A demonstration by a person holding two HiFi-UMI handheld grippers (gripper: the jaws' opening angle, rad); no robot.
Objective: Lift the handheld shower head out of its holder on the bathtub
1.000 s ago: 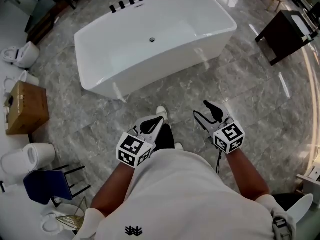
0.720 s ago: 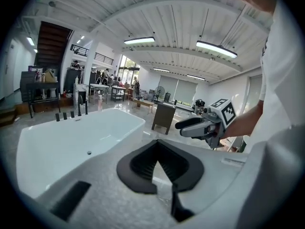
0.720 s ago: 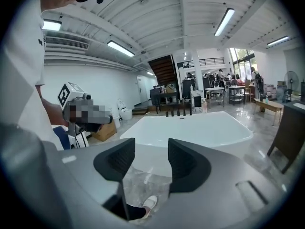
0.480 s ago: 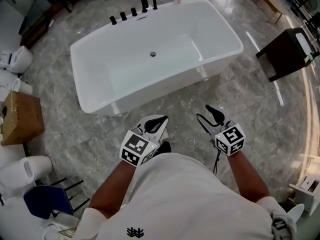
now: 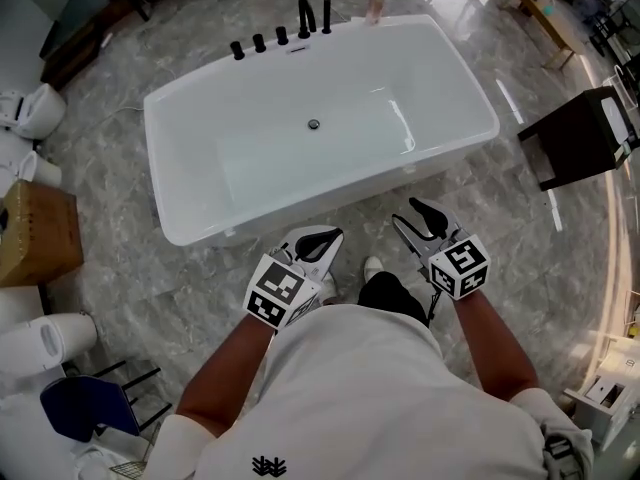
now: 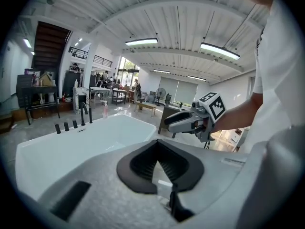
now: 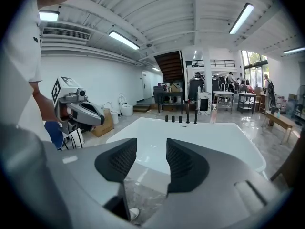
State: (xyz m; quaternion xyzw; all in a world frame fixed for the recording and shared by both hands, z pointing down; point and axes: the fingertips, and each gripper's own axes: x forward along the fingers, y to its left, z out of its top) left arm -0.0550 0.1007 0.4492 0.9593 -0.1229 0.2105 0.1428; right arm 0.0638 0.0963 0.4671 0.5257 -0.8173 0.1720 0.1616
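We are looking down over our own white shirt [image 5: 350,398] and bare forearms, holding both tools out level with each other above the grey marbled floor [image 5: 520,228], just short of the bathtub's near side. We are keeping the left gripper [image 5: 333,234] closed, its black pads meeting at the tips around an empty hollow, as its own view confirms. We are carrying the right gripper [image 5: 404,214] with its jaws apart; they have just been closing a little, and between them nothing but the floor and the tub is showing. Neither tool is touching anything. Ahead of them the white bathtub [image 5: 400,78] is lying crosswise, empty, with a small dark drain [image 5: 314,124] in the middle of its floor. Along its far rim a row of black fittings is standing: three short knobs [image 5: 259,43], then a curved spout [image 5: 304,14], then a slim straight rod at the right end, which we are taking for the handheld shower head [image 5: 327,15]; it is standing upright in its holder on the rim, well apart from both grippers. Just to its right a pinkish bottle [image 5: 377,1] is standing at the far corner of the tub. Off to the left a cardboard box [image 5: 40,233] is sitting near the white toilets [image 5: 30,113], and to the right a dark cabinet [image 5: 585,133] is standing.
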